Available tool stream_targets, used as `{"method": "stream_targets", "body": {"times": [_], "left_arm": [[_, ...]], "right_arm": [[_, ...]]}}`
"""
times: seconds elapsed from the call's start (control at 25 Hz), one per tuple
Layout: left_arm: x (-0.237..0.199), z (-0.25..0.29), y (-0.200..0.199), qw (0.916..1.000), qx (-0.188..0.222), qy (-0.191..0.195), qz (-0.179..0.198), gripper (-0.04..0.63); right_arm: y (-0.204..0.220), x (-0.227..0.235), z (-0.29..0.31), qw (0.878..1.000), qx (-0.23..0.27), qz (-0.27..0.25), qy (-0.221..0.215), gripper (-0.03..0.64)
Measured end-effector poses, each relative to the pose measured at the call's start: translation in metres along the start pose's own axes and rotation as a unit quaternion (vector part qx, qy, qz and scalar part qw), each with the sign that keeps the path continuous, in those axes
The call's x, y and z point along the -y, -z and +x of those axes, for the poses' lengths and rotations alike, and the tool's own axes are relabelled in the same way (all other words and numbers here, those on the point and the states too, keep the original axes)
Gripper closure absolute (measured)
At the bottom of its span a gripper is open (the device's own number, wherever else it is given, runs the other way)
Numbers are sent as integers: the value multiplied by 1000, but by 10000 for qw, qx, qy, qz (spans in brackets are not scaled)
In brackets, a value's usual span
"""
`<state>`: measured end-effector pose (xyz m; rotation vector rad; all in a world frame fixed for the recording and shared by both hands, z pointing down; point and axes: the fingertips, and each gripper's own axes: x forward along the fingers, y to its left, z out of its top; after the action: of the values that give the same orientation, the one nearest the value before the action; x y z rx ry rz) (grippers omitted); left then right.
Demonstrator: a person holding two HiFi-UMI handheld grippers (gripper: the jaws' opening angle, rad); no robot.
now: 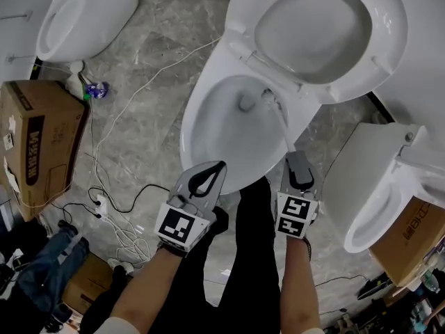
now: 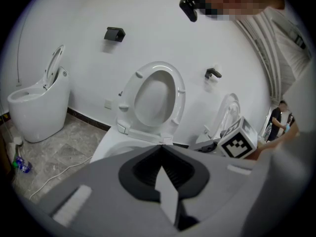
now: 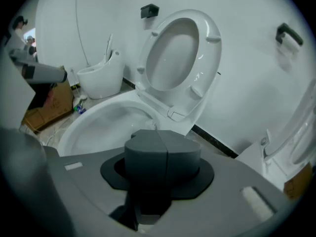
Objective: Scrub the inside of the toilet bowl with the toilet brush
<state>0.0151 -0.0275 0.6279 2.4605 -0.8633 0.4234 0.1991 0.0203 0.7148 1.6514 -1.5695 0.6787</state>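
Toilet brush (image 1: 270, 100) reaches far into the toilet bowl (image 1: 208, 120), handle pinched by my right tongs (image 1: 297, 157); left tongs (image 1: 222, 164) closed, empty, near the rim.

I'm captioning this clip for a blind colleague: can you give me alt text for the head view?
Seen from above, the right claw holds a white toilet brush whose head sits deep in an open toilet bowl, lid raised. The left claw hovers shut at the bowl's near rim; cardboard boxes, cables and two more toilets stand around.
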Motion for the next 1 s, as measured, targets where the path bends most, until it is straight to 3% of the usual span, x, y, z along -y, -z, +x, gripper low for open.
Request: {"method": "stream_targets", "body": {"times": [0.24,0.56,0.72,1.0], "left_arm": [[3,3,9,10000,-60,8,72,590],[-7,-4,-2,9998,17,-178,32,589],[-13,-10,-4,9995,79,-297,3,589],[-17,-19,-11,9988,184,-460,-16,591]], "right_arm": [[-29,-4,18,9941,738,659,-433,454],[-45,-16,37,9728,878,1816,-1142,454],[-54,-34,45,9659,873,1899,-1528,454],[-57,-56,45,9669,573,1608,-1898,454]]}}
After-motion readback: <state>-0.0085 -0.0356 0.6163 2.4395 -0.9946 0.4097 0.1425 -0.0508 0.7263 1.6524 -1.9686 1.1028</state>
